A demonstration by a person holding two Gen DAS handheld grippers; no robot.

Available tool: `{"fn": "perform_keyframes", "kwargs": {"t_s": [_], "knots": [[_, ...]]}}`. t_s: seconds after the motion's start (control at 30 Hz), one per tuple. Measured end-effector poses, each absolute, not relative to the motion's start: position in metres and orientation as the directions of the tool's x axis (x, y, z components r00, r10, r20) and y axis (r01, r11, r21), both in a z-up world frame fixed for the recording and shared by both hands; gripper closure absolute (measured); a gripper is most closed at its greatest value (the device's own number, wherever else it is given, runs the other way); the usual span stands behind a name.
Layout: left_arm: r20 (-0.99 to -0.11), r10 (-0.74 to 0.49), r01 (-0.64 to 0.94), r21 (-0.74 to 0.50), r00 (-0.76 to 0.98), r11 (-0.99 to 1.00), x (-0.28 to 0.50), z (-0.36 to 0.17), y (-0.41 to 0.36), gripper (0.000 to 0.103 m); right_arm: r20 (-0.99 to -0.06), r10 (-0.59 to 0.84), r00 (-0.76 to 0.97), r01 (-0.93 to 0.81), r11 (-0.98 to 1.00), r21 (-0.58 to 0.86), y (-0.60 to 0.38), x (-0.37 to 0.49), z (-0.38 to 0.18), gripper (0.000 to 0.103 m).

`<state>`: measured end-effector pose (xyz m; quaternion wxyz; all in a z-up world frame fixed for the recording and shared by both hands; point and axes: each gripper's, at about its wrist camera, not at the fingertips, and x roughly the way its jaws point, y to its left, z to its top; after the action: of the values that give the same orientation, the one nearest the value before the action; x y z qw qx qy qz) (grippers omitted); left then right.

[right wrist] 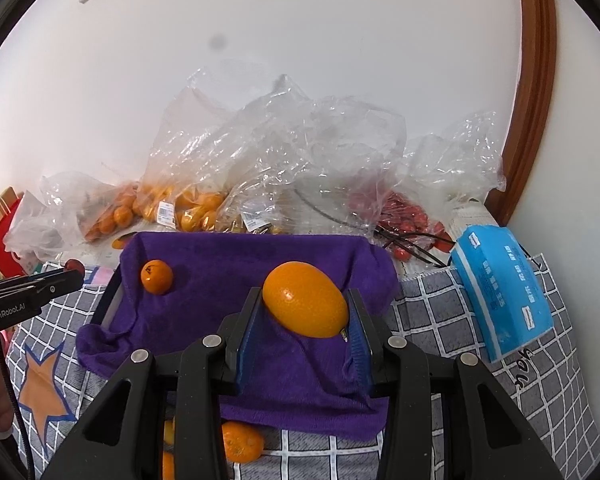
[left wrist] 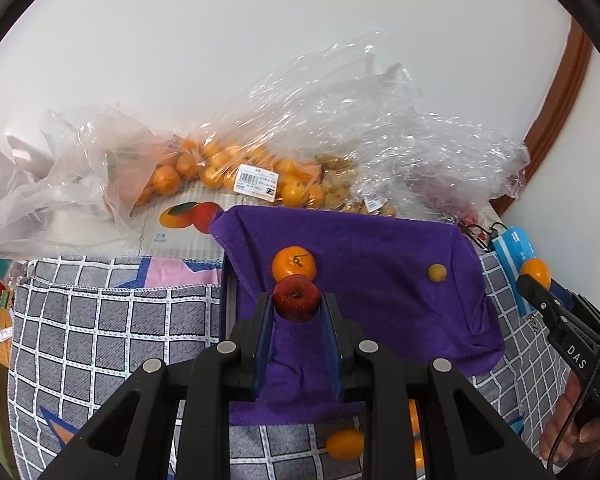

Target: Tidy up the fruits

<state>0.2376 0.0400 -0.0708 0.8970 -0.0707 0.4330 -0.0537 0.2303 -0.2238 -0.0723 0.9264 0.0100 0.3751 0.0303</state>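
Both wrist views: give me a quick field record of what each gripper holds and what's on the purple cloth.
left gripper: shut on a small red apple
right gripper: shut on an oval orange fruit
surface: purple cloth draped over a tray, on a grey checked blanket
already on cloth: one tangerine, one small yellow fruit
loose fruit: orange pieces on the blanket at the cloth's near edge
background: plastic bags of fruit against the wall
right edge: blue tissue pack
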Motion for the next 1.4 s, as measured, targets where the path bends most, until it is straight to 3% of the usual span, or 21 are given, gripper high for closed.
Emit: {"fn": "perform_keyframes", "kwargs": {"t_s": [0.8,1.4], "knots": [[-0.844,-0.177,0.036,-0.185,0.506,0.982,0.283,-0.135,0.032,0.080,-0.803,0.076,0.591,-0.039,0.997,0.065,-0.228,0.278,-0.156,0.063],[-0.869,-0.171,0.041,-0.171,0.465,0.984,0.294,-0.155,0.023,0.080,-0.827,0.083,0.555,-0.043,0.997,0.071,-0.228,0.291,-0.177,0.063]]}}
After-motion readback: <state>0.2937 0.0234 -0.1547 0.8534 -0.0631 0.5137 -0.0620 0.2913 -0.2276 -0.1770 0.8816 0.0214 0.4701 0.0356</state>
